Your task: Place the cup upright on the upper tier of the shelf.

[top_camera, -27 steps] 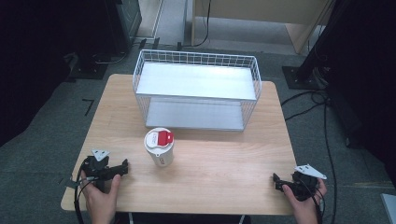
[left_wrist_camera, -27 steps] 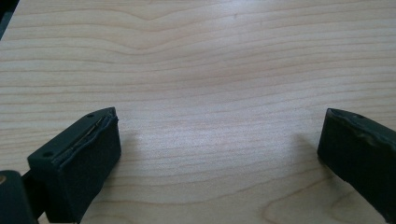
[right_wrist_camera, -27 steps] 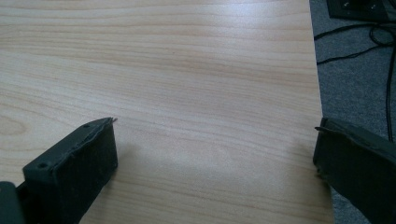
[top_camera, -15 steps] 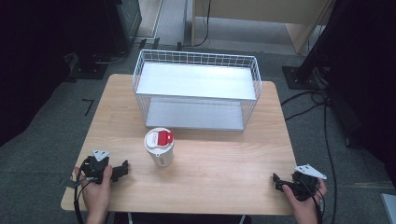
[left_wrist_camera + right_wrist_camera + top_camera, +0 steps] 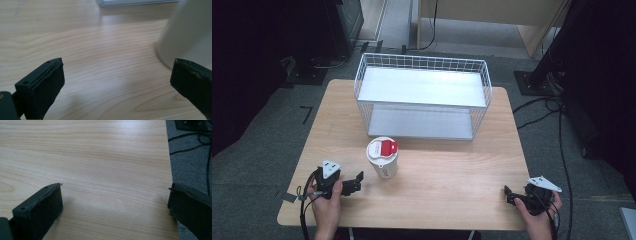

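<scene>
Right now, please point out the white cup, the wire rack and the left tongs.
white cup (image 5: 382,159), high view, on its side wall below the red-tabbed lid.
wire rack (image 5: 422,60), high view, on its back top rim.
left tongs (image 5: 357,181), high view, between the tips.

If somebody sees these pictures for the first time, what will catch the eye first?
First, the white cup with a red lid tab, upright on the wooden table in front of the two-level white wire rack. Next, the left gripper, jaws open, low beside the cup, and the right gripper, open near the table's right corner.
</scene>
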A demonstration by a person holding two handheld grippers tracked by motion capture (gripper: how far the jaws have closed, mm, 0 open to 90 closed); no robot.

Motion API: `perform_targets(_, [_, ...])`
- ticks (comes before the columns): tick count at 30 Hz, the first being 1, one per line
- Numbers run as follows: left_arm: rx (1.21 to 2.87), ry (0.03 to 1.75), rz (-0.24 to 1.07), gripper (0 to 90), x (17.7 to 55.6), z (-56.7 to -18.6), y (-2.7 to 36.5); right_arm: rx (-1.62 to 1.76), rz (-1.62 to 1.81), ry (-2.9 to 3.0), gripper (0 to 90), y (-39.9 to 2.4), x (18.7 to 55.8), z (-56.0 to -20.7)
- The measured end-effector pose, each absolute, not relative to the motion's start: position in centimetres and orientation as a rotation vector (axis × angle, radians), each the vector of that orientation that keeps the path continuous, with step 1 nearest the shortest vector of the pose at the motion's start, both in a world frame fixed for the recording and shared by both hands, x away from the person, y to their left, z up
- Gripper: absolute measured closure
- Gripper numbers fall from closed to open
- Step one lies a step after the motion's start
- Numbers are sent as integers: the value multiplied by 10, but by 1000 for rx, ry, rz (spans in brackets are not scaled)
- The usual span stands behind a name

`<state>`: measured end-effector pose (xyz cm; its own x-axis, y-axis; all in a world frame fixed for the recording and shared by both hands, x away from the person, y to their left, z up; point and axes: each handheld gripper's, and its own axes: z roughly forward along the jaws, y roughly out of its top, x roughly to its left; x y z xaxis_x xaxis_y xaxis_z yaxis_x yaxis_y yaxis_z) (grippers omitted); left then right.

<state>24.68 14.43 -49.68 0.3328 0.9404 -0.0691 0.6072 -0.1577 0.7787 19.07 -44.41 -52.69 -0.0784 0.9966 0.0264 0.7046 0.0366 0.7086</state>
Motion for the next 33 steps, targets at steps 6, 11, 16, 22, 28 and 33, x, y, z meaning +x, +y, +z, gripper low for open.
perform_targets(6, [1848, 1282, 540, 0, 247, -489, 126, 1714, 789, 1836, 0, -444, 191, -527])
perform_targets(11, [1841, 1207, 532, 0, 248, -482, 115, 1715, 789, 1836, 0, -444, 191, -527])
perform_targets(16, [1840, 1158, 500, 0, 248, -481, 106, 1714, 789, 1836, 0, -444, 191, -527])
perform_targets(22, [1852, 1110, 471, 0, 247, -485, 98, 1714, 789, 1836, 0, -444, 191, -527])
perform_targets(28, [1868, 1069, 449, 0, 247, -488, 85, 1715, 789, 1836, 0, -444, 191, -527])
perform_targets(33, [1855, 1060, 456, 0, 252, -490, 77, 1714, 789, 1836, 0, -444, 191, -527])
